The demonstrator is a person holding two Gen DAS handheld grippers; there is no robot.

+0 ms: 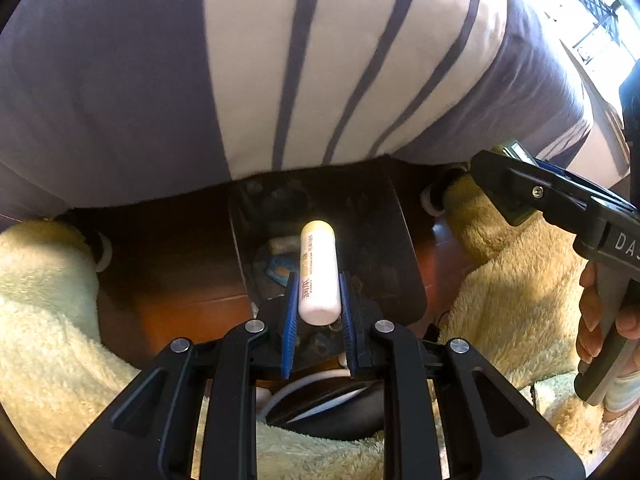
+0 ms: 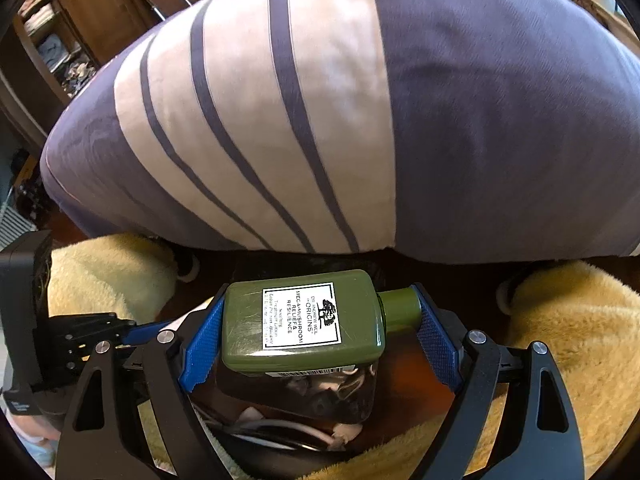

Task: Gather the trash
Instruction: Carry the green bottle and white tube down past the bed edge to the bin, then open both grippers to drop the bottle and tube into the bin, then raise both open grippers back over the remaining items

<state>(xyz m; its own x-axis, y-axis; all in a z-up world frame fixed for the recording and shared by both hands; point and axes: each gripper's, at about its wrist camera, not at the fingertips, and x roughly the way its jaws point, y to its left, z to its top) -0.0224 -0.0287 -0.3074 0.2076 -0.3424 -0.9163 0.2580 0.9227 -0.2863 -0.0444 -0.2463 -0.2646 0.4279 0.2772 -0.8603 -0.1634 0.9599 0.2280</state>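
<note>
Over bin liner (image 1: 376,256) | left gripper (image 1: 319,312) clamping light, slippery white tube (image 1: 319,272) mid-body | right gripper (image 2: 320,344) gripping rigid green Origins bottle (image 2: 304,324) end-to-end

I see a brown wooden floor (image 1: 192,312) under me. A dark trash bin (image 1: 384,240) stands on it with bits of trash inside. Fluffy yellow slippers (image 1: 48,300) rest on the floor on both sides of the bin.

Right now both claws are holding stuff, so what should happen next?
Probably open the left claw so the white tube drops: it hangs right over the dark trash bin, where scraps already lie. The right claw grips the green bottle.
</note>
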